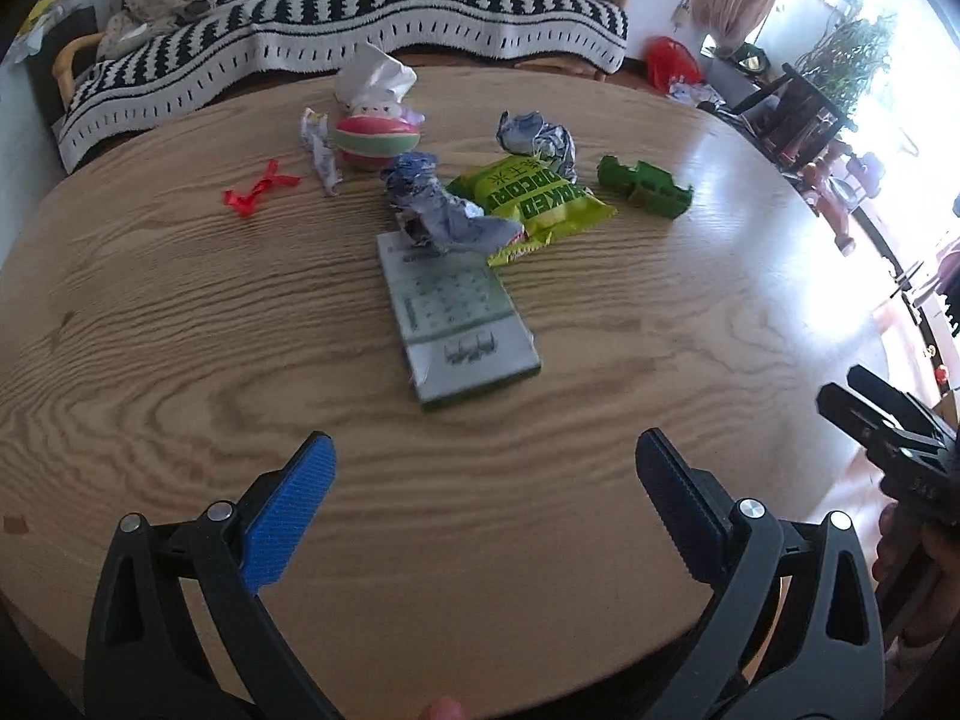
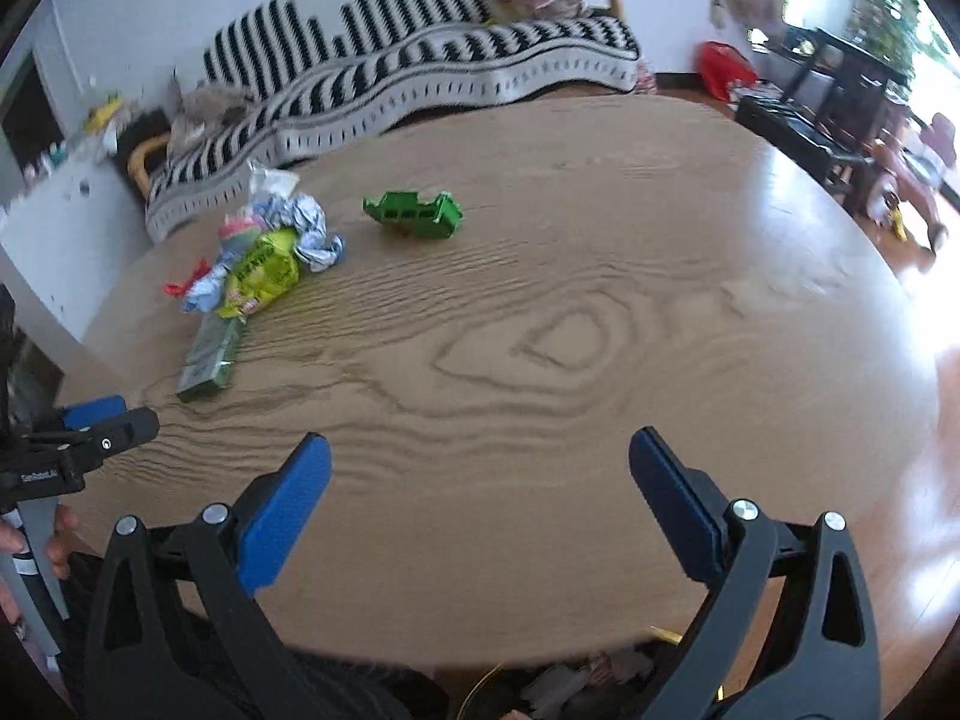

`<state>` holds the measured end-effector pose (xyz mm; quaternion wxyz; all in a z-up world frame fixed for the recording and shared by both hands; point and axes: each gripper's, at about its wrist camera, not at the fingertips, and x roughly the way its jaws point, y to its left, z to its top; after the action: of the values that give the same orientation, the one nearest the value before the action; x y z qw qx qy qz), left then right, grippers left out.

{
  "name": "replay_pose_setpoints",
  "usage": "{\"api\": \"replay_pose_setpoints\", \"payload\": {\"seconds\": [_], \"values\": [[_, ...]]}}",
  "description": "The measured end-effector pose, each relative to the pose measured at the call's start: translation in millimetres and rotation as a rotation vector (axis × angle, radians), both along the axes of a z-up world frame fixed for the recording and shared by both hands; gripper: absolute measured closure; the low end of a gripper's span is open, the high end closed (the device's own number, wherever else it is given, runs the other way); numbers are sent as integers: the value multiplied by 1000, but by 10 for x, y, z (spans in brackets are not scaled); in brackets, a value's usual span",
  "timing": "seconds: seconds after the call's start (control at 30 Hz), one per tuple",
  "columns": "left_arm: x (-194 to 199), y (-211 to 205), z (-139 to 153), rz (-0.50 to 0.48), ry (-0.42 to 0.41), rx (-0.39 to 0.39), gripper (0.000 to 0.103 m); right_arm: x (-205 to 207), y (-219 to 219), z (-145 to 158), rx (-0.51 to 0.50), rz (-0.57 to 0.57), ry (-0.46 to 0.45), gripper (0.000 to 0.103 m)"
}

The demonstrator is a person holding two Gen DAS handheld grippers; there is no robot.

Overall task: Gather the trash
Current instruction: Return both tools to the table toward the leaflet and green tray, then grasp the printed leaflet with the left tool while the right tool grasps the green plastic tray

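A pile of trash lies on the round wooden table [image 1: 180, 360]: a flat green-edged box [image 1: 459, 324], a crumpled bluish paper [image 1: 438, 204], a yellow-green snack bag [image 1: 531, 198], a second paper wad [image 1: 537, 141], a green plastic piece [image 1: 645, 186], a red ribbon [image 1: 258, 189] and a twisted wrapper [image 1: 318, 150]. My left gripper [image 1: 483, 468] is open near the table's front edge, short of the box. My right gripper [image 2: 480, 474] is also open over bare wood, with the pile [image 2: 258, 264] to its far left and the green plastic piece [image 2: 414, 213] ahead.
A pink-and-green round toy with tissue [image 1: 375, 126] stands behind the pile. A sofa with a black-and-white striped blanket [image 1: 360, 18] lies beyond the table. Dark shelving [image 1: 792, 108] and plants stand at the right. Something with crumpled scraps shows below the table's near edge [image 2: 570, 684].
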<state>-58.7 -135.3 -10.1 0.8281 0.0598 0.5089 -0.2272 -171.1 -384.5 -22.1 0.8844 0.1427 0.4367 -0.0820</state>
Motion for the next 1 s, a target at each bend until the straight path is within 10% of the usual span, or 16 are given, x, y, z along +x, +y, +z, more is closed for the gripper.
{"api": "replay_pose_setpoints", "payload": {"seconds": [0.63, 1.0], "values": [[785, -168, -438, 117, -26, 156, 5, 1927, -15, -401, -154, 263, 152, 6], [870, -83, -443, 155, -118, 123, 5, 2067, -59, -426, -160, 332, 103, 5]]}}
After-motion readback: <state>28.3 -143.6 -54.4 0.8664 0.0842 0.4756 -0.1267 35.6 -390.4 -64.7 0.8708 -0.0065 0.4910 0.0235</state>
